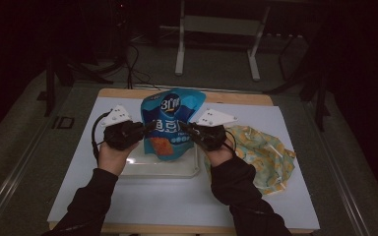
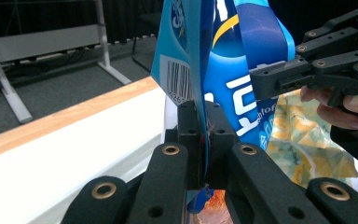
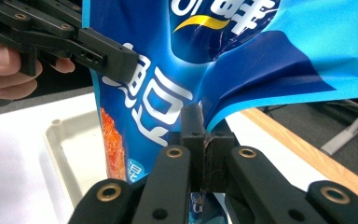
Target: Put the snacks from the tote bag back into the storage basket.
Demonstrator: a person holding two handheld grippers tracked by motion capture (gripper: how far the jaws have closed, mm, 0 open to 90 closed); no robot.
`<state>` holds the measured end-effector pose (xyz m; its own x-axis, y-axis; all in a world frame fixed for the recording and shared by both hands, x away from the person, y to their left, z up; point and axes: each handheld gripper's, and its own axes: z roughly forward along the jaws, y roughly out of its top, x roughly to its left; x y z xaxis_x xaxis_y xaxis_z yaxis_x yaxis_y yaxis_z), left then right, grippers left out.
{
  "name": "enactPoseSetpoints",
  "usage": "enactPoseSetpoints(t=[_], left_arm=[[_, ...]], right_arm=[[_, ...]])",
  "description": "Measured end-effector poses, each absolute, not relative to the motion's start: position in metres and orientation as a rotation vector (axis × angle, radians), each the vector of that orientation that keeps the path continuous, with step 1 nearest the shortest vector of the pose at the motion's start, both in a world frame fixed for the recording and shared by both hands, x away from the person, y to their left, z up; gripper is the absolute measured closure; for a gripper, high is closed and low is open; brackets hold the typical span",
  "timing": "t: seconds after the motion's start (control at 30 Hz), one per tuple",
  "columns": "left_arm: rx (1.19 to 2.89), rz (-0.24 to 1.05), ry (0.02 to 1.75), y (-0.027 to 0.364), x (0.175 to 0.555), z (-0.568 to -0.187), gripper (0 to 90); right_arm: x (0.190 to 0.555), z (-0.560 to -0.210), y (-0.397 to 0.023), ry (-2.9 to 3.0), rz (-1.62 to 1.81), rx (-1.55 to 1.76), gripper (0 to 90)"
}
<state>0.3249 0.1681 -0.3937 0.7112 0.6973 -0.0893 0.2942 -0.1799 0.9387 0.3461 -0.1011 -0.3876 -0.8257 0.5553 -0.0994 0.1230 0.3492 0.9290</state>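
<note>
High view: a blue snack bag [image 1: 170, 123] is held upright between both claws, its long axis vertical, above a clear tray [image 1: 187, 167] on the bench [image 1: 177, 196]. The left claw [image 1: 145, 129] is clamped on one side edge, the right claw [image 1: 186, 129] on the other. A patterned cloth [image 1: 268, 157] lies beyond the right claw.

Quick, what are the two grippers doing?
Left gripper: shut on the blue bag.
Right gripper: shut on the same bag.
</note>
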Motion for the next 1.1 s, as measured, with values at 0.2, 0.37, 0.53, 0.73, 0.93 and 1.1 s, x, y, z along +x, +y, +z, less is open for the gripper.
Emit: enactPoseSetpoints(t=[0.2,0.37,0.53,0.73,0.93,1.1], left_arm=[[1.773,0.404,0.790,0.167,0.329,-0.412,88.7],[1.777,0.391,0.789,0.167,0.331,-0.421,88.6],[1.778,0.374,0.785,0.167,0.334,-0.431,88.5],[1.782,0.365,0.778,0.167,0.336,-0.441,88.5],[1.787,0.361,0.773,0.167,0.336,-0.448,88.4],[1.792,0.359,0.757,0.167,0.334,-0.449,88.4]], right_arm=[[0.348,-0.404,-0.102,2.236,1.463,0.624,89.3],[0.348,-0.413,-0.104,2.244,1.450,0.634,89.3],[0.349,-0.423,-0.105,2.250,1.444,0.646,89.3],[0.350,-0.432,-0.105,2.259,1.441,0.661,89.2],[0.349,-0.439,-0.105,2.269,1.442,0.667,89.2],[0.347,-0.442,-0.106,2.268,1.445,0.664,89.2]])
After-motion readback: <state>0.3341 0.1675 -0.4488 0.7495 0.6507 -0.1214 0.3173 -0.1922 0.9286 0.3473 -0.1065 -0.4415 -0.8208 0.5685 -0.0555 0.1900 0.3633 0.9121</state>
